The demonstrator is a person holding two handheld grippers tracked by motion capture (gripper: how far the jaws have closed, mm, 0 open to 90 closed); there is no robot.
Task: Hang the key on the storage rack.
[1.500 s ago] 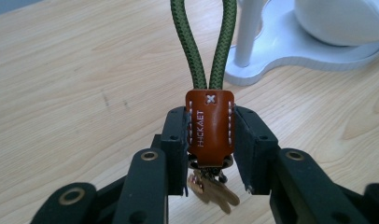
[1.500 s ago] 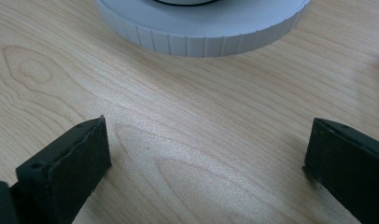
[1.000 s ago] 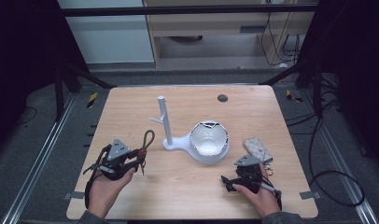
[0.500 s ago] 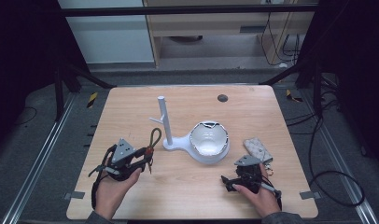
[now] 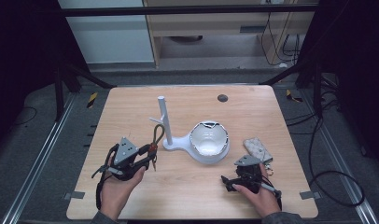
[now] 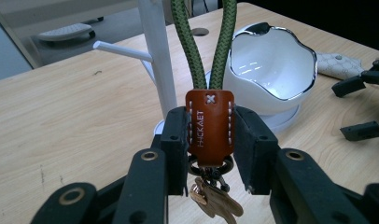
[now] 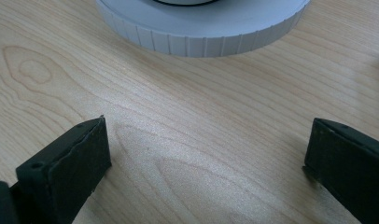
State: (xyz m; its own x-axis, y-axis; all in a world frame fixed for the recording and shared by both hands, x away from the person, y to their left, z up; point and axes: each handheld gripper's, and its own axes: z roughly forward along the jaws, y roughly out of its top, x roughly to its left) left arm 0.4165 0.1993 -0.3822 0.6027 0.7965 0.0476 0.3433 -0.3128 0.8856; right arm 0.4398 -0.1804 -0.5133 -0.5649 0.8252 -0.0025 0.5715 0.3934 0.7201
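Observation:
My left gripper (image 5: pixel 150 154) is shut on the orange leather tab (image 6: pixel 210 123) of a key ring, lifted just above the table. The ring's green cord loop (image 6: pixel 204 42) rises from the tab (image 5: pixel 152 149) toward the white peg stand (image 5: pixel 162 116), and keys (image 6: pixel 215 200) hang under the jaws. The loop (image 5: pixel 157 133) sits close beside the stand's post (image 6: pixel 157 60), below its side peg. A white bowl (image 5: pixel 208 140) rests on the stand's round base. My right gripper (image 5: pixel 234 170) lies low on the table, open, with bare wood between its jaws (image 7: pixel 206 154) and the round base (image 7: pixel 201 28) just ahead.
A pale quilted pouch (image 5: pixel 257 147) lies right of the bowl, beside my right gripper. A small dark round hole (image 5: pixel 222 98) marks the table's far side. The wooden tabletop (image 5: pixel 131 107) ends at black frame rails on both sides.
My left gripper has shifted a little right and forward, bringing the cord loop closer to the stand's post. The right gripper has stayed put.

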